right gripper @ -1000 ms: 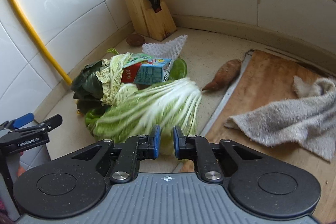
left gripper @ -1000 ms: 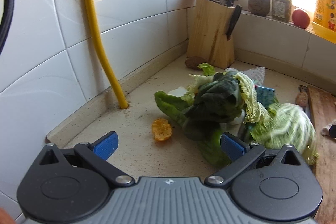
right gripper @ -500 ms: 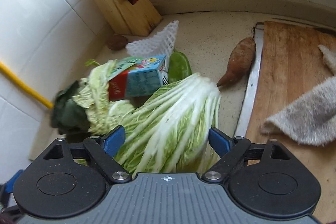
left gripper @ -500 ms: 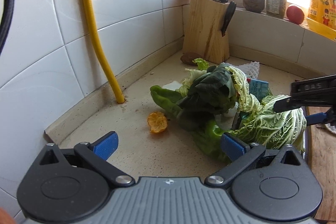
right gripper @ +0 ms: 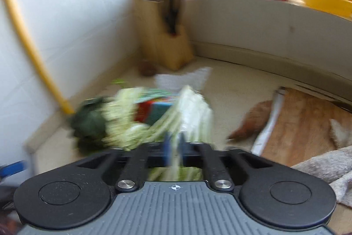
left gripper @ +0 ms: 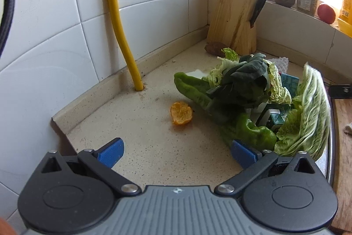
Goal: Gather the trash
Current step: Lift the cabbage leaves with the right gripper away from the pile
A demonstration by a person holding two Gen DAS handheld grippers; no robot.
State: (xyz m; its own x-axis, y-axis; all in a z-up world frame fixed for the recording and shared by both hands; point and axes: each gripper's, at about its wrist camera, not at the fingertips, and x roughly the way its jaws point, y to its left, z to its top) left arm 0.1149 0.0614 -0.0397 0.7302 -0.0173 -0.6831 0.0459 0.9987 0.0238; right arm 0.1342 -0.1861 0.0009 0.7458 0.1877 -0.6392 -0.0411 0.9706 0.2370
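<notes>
Barely started. Right gripper [right gripper: 173, 147] pinched narrow on a cabbage leaf [right gripper: 193, 109], lifted at the pile's 3 o'clock edge. Left gripper [left gripper: 176, 152] wide, empty. Orange peel [left gripper: 181, 112], peppers [left gripper: 246, 129], carton [right gripper: 154, 110] left on counter [left gripper: 143, 136].

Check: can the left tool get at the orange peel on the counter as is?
Probably yes. The left tool is open and the orange peel lies alone on bare counter ahead of it, apart from the green pepper beside it.
</notes>
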